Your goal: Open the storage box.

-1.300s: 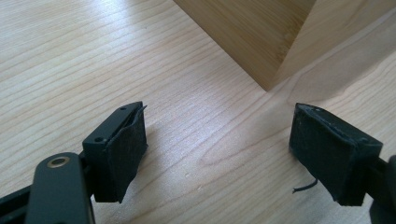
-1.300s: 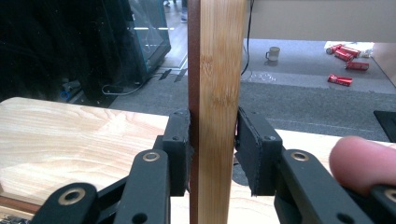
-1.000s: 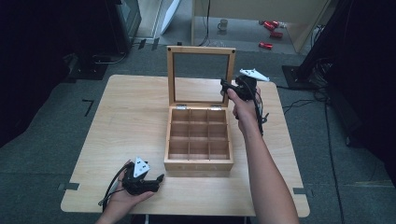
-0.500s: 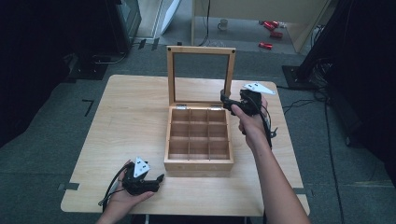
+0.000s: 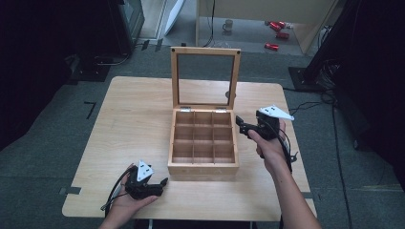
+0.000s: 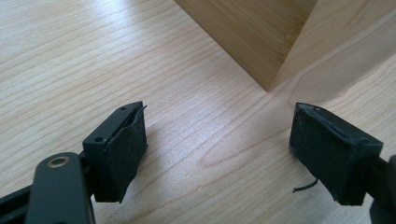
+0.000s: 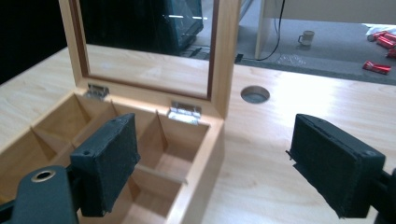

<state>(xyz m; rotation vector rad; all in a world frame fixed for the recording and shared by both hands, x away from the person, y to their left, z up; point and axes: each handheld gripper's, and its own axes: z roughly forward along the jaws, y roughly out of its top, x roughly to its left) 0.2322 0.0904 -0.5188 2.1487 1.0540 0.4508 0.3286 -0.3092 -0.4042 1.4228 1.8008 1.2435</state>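
Observation:
A wooden box with several empty compartments stands mid-table, its glass-paned lid upright. My right gripper hovers open just off the box's right side, jaws pointing left toward it; the right gripper view shows the box and lid beyond the open right gripper. My left gripper rests open on the table near the front edge, left of the box's front corner. In the left gripper view that box corner lies ahead of the open left gripper, nothing between the pads.
The light wooden table has a round cable hole behind the box's right side. On the floor beyond lie red cans and a mug. Dark equipment stands at both sides of the table.
My right gripper has drawn back from beside the upright lid, moving toward the person and lower, to the box's right side. The left gripper has stayed put.

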